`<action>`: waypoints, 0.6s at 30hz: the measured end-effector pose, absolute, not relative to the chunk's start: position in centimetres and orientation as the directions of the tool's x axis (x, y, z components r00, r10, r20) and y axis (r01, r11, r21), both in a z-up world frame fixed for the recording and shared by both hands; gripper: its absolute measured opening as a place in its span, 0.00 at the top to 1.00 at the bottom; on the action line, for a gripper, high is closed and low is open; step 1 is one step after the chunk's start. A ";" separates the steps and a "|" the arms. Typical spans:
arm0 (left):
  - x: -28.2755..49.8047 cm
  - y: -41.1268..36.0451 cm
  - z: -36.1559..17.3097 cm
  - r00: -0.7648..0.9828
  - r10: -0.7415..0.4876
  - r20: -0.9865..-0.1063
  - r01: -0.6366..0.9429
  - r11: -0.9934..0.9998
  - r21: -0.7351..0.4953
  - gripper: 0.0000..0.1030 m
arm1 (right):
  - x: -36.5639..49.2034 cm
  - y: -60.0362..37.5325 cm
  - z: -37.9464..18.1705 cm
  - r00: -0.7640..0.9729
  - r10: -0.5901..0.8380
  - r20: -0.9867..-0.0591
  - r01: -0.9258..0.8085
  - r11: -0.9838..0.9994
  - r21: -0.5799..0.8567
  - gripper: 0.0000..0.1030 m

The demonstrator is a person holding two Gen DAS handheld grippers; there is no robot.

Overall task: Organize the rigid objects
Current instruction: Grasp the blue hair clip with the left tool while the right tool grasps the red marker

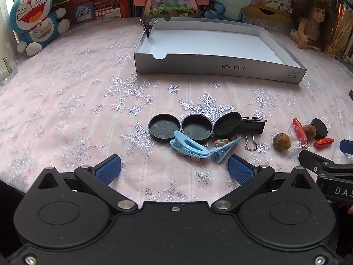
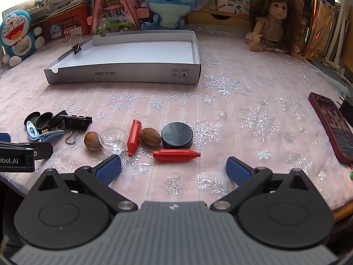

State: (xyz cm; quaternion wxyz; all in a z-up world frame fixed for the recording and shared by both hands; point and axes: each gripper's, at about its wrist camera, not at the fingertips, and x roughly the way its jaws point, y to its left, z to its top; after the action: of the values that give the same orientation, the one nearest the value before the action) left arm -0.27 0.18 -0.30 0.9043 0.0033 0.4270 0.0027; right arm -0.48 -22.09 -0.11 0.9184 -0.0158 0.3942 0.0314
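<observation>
My left gripper [image 1: 174, 169] is open and empty, just short of two blue hair clips [image 1: 189, 146] and three black round lids [image 1: 164, 127]. A black binder clip [image 1: 253, 127] lies beside them. My right gripper [image 2: 174, 169] is open and empty, just short of a red bullet-shaped piece [image 2: 176, 154], a second red piece [image 2: 133, 137], a black puck [image 2: 177, 135], two nuts [image 2: 150, 136] and a clear dome [image 2: 113, 140]. The white shallow box [image 2: 123, 72] stands further back with one small binder clip [image 2: 77, 46] on its left wall.
A red phone [image 2: 333, 125] lies at the right on the pink snowflake cloth. A Doraemon plush [image 1: 33, 22], a Stitch plush [image 2: 169, 4], a doll [image 2: 273, 19], a red crate and books line the back edge.
</observation>
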 end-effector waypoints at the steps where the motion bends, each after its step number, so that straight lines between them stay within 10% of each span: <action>1: -0.3 0.2 -0.3 0.636 0.008 -0.771 -0.001 1.000 0.009 0.00 | -0.5 -22.2 -0.1 0.690 0.053 -0.722 -0.076 0.997 0.000 0.00; 18: -1.5 -0.2 0.8 0.701 -0.108 -0.705 0.135 0.991 -0.017 0.30 | -1.4 -23.4 1.0 0.765 0.079 -0.640 -0.109 0.994 -0.008 0.13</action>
State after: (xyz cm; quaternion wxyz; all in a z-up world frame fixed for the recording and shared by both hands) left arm -1.48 -0.21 0.81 0.9221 0.0179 0.3810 -0.0658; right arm -1.37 -23.43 0.97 0.9391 -0.0223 0.3393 0.0500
